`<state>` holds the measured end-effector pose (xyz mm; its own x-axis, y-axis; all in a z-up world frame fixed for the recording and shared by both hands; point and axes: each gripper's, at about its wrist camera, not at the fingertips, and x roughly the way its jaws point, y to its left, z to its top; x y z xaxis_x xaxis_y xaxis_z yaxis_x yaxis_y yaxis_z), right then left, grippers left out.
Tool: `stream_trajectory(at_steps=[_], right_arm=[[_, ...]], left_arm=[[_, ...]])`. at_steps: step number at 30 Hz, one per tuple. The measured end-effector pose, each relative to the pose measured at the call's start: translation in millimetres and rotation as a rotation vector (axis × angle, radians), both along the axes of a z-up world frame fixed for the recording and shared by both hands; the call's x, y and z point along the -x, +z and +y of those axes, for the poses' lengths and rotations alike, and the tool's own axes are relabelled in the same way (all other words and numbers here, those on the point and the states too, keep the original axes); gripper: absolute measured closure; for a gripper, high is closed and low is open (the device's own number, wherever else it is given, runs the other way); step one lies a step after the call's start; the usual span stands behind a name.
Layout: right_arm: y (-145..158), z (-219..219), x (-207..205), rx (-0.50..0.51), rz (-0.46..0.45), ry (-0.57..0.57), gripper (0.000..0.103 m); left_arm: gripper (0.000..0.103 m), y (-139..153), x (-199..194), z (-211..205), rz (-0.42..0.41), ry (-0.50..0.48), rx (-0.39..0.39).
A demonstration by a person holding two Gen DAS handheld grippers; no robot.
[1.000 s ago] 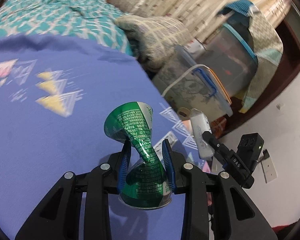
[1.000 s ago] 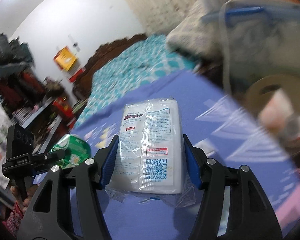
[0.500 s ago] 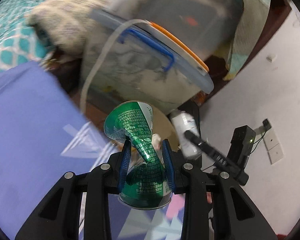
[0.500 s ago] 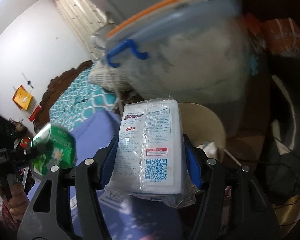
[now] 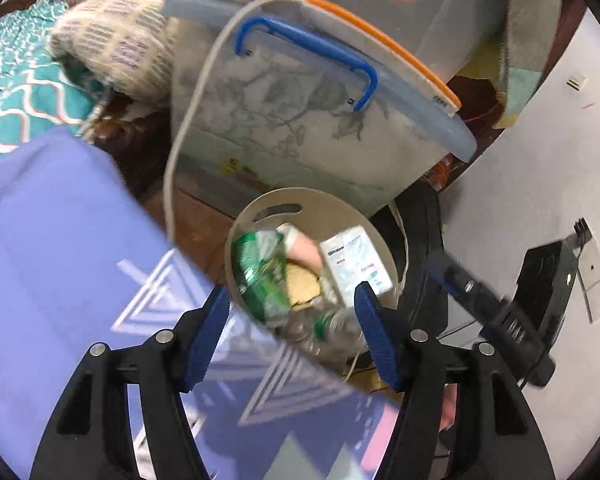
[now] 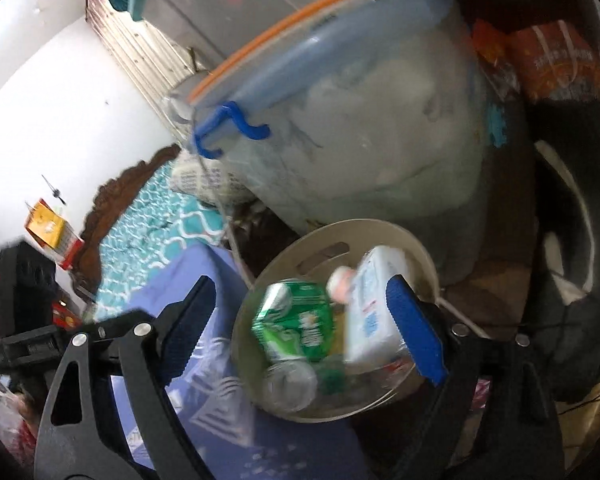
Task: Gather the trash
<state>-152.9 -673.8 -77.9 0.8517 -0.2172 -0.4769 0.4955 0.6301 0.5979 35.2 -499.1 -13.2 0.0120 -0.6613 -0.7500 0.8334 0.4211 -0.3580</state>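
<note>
Two big clear plastic storage tubs with blue handles (image 5: 308, 92), stacked and leaning, fill the back of both views, and a lilac bedspread printed with white triangles (image 5: 60, 240) takes up the lower left. Between them, on the floor just beside the bed's edge, stands the round beige plastic waste bin (image 6: 420, 252), the place where the trash belongs.

A second ago the left gripper (image 5: 290, 332) was clenched on the crushed green drink can (image 6: 296, 320), and the right gripper (image 6: 300, 332) on the white plastic-wrapped packet with red and blue print (image 6: 374, 312). Both pairs of jaws have just been opening, and now nothing sits between either pair: the blue pads stand wide apart with only the bin showing through the gap. The can and the packet are inside the bin, side by side on top of a clear bottle and other scraps (both look blurred, so they may not have settled).

By my reading, this pair of items is delivered, and both released grippers are free to go back to the bed for whatever litter is left
</note>
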Motion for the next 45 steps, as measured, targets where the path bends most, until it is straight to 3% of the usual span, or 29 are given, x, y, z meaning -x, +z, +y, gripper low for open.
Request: stream_trajectory(at_steps=[6, 14, 23, 32, 45], right_arm=[[13.8, 55.7, 6.3, -0.027, -0.055, 0.032, 0.016], [17.3, 154.5, 1.8, -0.021, -0.029, 0.062, 0.014], [30.1, 243.0, -14.6, 0.032, 0.031, 0.136, 0.007], [36.6, 293.9, -18.1, 0.079, 0.067, 0.056, 0.003], [40.7, 310.4, -20.1, 0.078, 0.067, 0.068, 0.003]], left_arm=[[0.039, -0.2, 10.3, 84.7, -0.105, 0.088, -0.005], [0.03, -0.6, 24.7, 187.9, -0.243, 0.245, -0.039], [0.019, 6.4, 35.2, 272.8, -0.325, 0.385, -0.026], [0.009, 12.5, 47.5, 321.1, -0.444, 0.48, -0.054], [0.009, 15.2, 45.5, 337.5, -0.442, 0.539, -0.114]])
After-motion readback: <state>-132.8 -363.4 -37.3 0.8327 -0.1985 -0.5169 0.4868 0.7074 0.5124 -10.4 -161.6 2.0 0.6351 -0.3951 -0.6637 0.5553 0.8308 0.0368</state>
